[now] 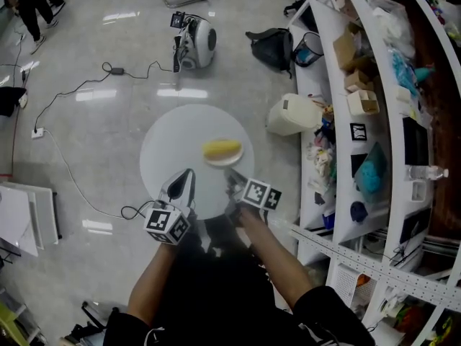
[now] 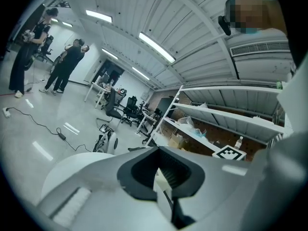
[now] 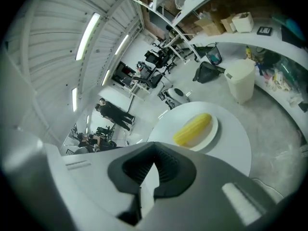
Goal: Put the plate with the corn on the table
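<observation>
A yellow corn cob lies on a small white plate that rests on the round white table, towards its right side. The right gripper view shows the same corn, plate and table just ahead. My right gripper hovers at the table's near edge, just short of the plate, shut and holding nothing. My left gripper hangs over the near edge to the plate's left, its jaws together and empty, tilted up towards the room.
White shelving full of boxes and clutter runs down the right. A white bin stands between it and the table. On the floor beyond are a black bag, a white machine and cables. People stand far off.
</observation>
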Demonstrator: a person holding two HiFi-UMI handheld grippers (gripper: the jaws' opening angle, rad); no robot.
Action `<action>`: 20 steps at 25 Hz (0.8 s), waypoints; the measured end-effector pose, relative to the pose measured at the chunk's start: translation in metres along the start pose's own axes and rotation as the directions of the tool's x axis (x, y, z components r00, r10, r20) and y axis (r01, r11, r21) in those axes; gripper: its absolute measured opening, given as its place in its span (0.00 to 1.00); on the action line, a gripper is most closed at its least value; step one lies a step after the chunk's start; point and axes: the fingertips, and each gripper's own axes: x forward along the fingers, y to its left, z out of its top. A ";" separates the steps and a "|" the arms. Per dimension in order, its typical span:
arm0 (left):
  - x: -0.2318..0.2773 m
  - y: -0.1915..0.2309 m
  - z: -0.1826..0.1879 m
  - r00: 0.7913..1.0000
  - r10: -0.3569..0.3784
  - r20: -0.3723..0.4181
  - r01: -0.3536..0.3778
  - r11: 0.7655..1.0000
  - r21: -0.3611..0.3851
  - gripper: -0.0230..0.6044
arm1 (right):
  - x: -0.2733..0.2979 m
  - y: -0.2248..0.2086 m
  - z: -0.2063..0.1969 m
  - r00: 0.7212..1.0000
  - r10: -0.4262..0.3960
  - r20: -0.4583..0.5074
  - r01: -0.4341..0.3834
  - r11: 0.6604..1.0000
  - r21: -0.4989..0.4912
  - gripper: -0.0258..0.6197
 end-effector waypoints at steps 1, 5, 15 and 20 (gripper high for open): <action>-0.004 0.000 0.003 1.000 0.000 0.004 0.000 1.000 -0.004 0.04 | -0.003 0.005 0.000 1.000 0.003 0.012 -0.002 1.000 -0.017 0.05; -0.015 -0.003 0.013 0.999 -0.010 0.034 0.009 1.000 0.005 0.04 | -0.017 0.027 0.004 0.998 0.016 0.066 -0.009 0.995 -0.104 0.05; -0.034 -0.025 0.034 0.996 -0.061 0.069 0.058 0.997 0.042 0.04 | -0.051 0.075 0.011 0.977 0.051 0.206 0.015 0.952 -0.305 0.05; -0.040 -0.036 0.040 0.993 -0.090 0.074 0.087 0.995 0.050 0.04 | -0.064 0.094 0.010 0.966 0.070 0.250 0.038 0.914 -0.403 0.05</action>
